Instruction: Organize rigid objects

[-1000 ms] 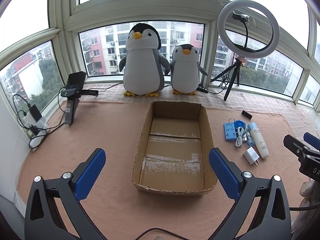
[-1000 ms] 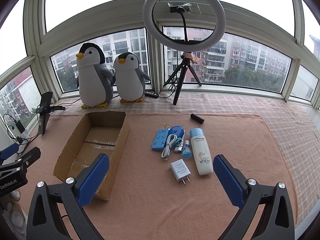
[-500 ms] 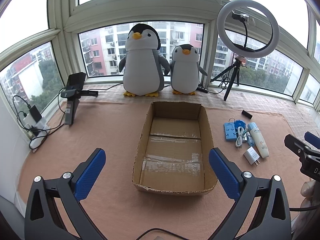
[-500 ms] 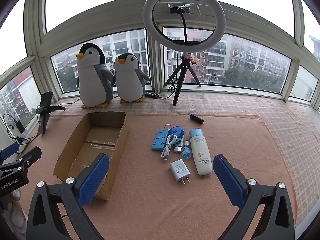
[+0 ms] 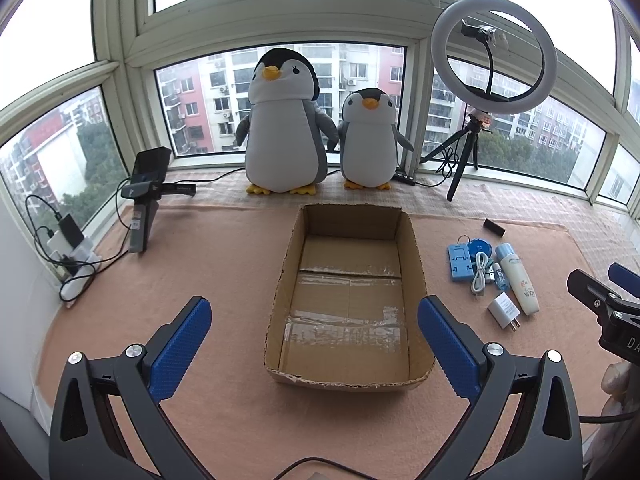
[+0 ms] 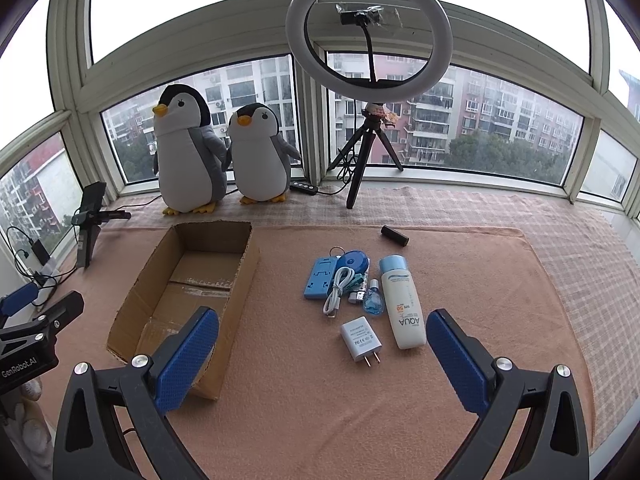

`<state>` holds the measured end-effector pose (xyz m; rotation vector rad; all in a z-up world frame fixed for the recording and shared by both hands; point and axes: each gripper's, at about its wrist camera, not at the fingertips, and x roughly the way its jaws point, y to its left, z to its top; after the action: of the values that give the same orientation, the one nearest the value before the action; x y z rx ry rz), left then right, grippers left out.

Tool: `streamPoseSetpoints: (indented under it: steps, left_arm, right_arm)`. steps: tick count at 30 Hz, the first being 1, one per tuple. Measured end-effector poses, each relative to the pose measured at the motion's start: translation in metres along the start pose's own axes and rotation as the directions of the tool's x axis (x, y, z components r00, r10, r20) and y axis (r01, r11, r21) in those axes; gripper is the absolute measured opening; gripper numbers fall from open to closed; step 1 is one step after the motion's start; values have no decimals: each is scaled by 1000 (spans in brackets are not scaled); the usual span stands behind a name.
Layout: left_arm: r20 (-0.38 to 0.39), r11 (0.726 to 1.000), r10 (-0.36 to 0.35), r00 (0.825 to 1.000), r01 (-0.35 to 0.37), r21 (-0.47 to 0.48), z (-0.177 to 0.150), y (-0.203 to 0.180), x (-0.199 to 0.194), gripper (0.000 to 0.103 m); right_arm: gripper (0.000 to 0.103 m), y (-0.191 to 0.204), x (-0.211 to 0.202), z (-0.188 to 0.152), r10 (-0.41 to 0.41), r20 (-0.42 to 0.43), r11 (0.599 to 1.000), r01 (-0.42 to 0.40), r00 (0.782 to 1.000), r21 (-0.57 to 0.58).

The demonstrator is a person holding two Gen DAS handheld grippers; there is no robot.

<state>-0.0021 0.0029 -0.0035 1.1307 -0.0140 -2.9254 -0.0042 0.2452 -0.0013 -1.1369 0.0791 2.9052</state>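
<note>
Both tongs, left (image 5: 314, 344) and right (image 6: 322, 354), wide open, empty. Charger (image 6: 361, 339) light, stiff, likely slippery; grip flat sides, box (image 6: 240, 276) beside.

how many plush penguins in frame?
2. Big penguin and small penguin stand side by side on the window ledge, behind the cardboard box. None look hidden.

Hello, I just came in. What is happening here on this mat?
A person holds two grippers above the mat, both open and holding nothing. The left gripper faces the cardboard box, which looks empty. The right gripper faces the small items lying beside the box: a charger, a sunscreen tube, a white cable and a blue holder. Nothing is packed yet.
</note>
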Motion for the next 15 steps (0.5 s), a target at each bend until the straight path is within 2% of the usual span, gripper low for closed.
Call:
streamPoseSetpoints:
  steps: [15]
  left_arm:
    - [-23, 1000, 8, 1000, -8, 1, -2, 0, 12, 102]
  right_arm:
    - [103, -5, 10, -1, 0, -30, 1000, 1, 1000, 12]
